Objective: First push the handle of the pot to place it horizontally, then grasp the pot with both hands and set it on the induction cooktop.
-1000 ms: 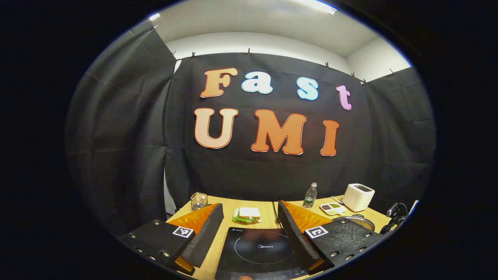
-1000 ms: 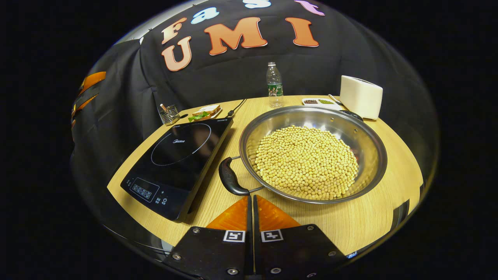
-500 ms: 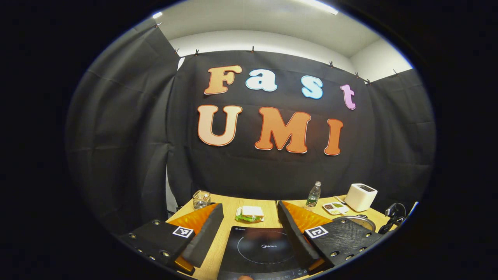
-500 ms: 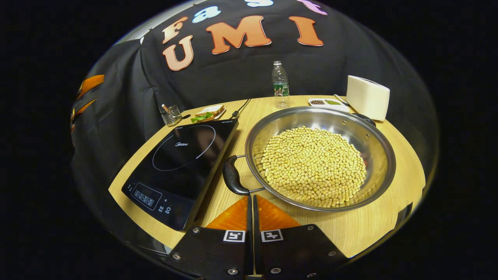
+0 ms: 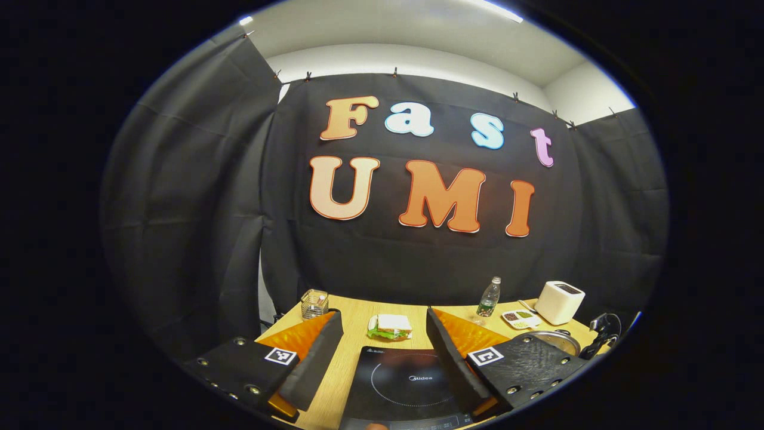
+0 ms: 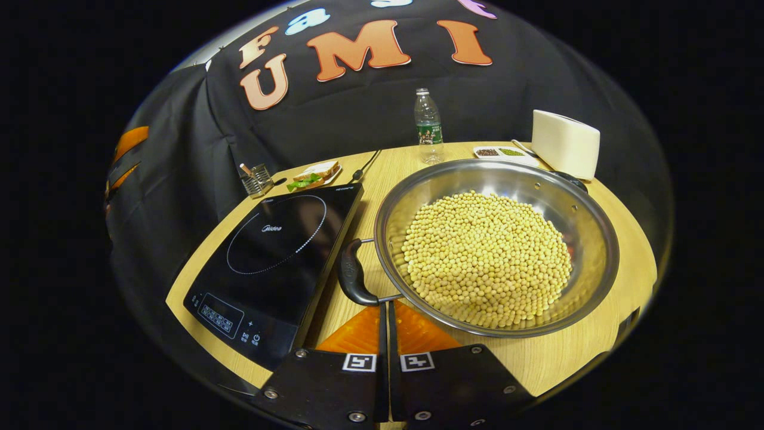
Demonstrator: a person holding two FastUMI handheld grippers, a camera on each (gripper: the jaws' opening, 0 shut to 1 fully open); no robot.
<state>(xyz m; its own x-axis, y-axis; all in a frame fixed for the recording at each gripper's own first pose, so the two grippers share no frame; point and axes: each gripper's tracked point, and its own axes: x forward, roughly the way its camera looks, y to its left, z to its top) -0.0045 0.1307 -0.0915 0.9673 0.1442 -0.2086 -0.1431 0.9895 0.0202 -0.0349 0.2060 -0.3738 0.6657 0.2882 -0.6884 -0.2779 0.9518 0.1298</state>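
Right gripper view: pot, steel, full of yellow beans, sits on the desk just right of the induction cooktop, not on it. Near black handle points toward the cooktop's right edge, close beside it; far handle peeks over the rim at the back right. Right gripper is low at the desk's front edge, fingers pressed together with only a thin slit between them, holding nothing, tips just below the near handle and the pot's rim; whether they touch the handle can't be told.

Left gripper view: left gripper is held higher and tilted up toward the booth wall, fingers spread wide apart, nothing between them, hovering above the cooktop, whose ring mark shows in the gap. Pot rim shows at the right past the right finger. In the right gripper view the left gripper appears at the far left edge, well apart from the pot.

Around, in the right gripper view: water bottle upright behind the pot, small tray with dark and green contents beside it, white toaster-like box at back right near the far handle. Sandwich on a plate and a clear holder behind the cooktop. Cable runs back from the cooktop. Cooktop surface is bare, controls at its front corner.
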